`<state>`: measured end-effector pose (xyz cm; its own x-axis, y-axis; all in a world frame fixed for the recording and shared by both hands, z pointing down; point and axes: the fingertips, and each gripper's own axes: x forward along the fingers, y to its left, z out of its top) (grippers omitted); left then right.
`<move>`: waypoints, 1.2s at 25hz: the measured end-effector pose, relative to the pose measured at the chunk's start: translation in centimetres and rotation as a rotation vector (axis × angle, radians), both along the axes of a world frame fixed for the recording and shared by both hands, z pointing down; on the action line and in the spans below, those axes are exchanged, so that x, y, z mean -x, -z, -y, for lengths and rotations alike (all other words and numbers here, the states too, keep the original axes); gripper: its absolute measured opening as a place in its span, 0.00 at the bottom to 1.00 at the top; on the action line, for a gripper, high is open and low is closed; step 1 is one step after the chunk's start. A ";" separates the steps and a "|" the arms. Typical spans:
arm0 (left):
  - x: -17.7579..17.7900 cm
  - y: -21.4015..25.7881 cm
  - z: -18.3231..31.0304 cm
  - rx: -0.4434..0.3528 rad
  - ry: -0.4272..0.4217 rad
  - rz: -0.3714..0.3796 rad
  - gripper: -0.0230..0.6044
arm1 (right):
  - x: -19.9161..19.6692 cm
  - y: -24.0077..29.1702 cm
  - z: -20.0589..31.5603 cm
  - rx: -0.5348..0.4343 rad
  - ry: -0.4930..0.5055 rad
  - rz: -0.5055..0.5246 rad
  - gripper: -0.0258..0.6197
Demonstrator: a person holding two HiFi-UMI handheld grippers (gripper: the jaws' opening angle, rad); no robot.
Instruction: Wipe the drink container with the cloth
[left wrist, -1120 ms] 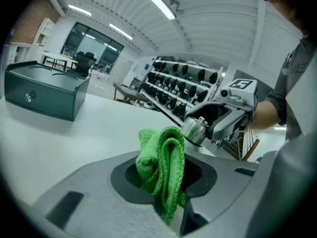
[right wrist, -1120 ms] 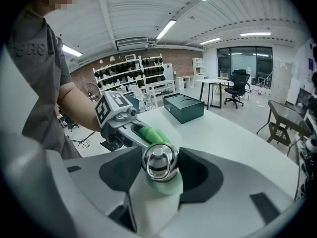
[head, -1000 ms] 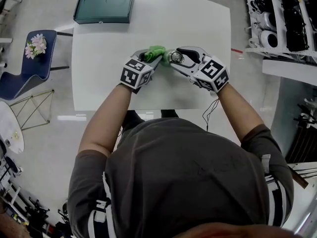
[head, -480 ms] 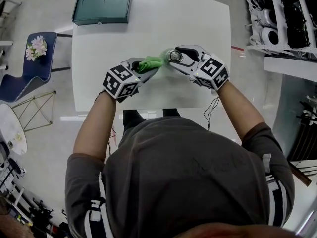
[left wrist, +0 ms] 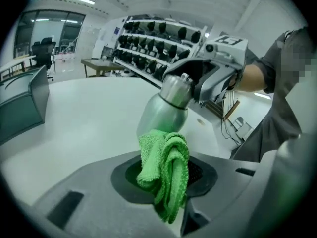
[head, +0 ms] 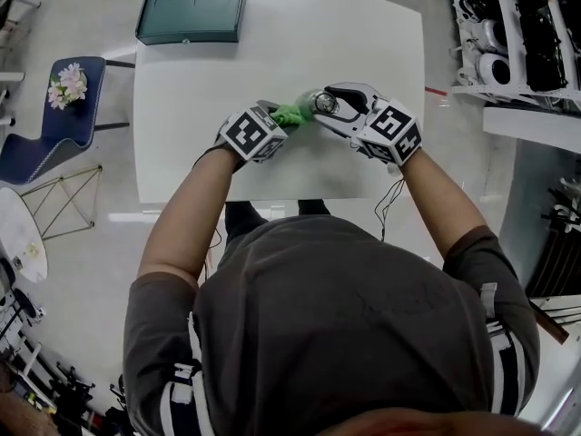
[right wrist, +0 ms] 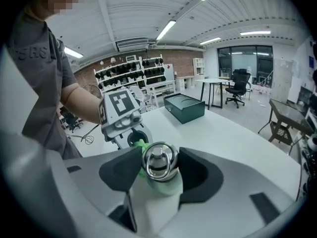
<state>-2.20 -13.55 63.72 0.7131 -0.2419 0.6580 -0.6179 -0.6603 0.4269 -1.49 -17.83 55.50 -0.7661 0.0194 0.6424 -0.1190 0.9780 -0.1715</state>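
Flowers (head: 69, 80), pink and white, lie on a dark blue chair (head: 41, 143) at the far left, beside the big white table (head: 363, 34). On the table's far left corner sits a flat dark green box (head: 191, 12) with two round shapes pressed into its lid. The lid is down, so what is inside cannot be seen.

Near the middle of the table, the left gripper (left wrist: 166, 180) comes in from the left with its jaws squeezed tight on a bright green fuzzy cloth (left wrist: 166, 162). In the left gripper view the cloth is bunched and folded between the two pads, with one loose end hanging down. The top of the bunch touches the round side of a shiny silver metal bottle (left wrist: 161, 113).

The bottle is the drink container. It leans over, with its narrow top pointing toward the right gripper (right wrist: 157, 168). A silver cap (right wrist: 159, 158) with a small ring on it closes the bottle, so nothing inside shows. The right gripper's jaws are clamped on the bottle near its top, one dark pad on each side. The bottle's bottom end is hidden behind the cloth, so I cannot tell if it rests on the table.

At the far right, off the table, stands a white shelf (head: 517, 34) full of black and white things — too small to name.
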 end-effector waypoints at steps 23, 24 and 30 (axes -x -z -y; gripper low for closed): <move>2.2 1.9 6.4 -0.006 0.186 -0.111 0.19 | 0.1 -0.3 -0.4 0.056 0.186 0.016 0.39; 2.2 1.0 6.5 -0.001 0.157 -0.073 0.18 | 0.2 -0.2 -0.5 0.061 0.184 0.020 0.39; 2.3 -1.0 6.6 0.036 -0.018 -0.005 0.18 | 0.5 -0.2 -0.6 0.050 0.180 0.014 0.39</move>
<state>-4.48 -20.16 64.70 0.7203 -0.2049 0.6627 -0.6036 -0.6558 0.4534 -2.02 -17.26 55.71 -0.7564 0.1885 0.6264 0.0597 0.9735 -0.2209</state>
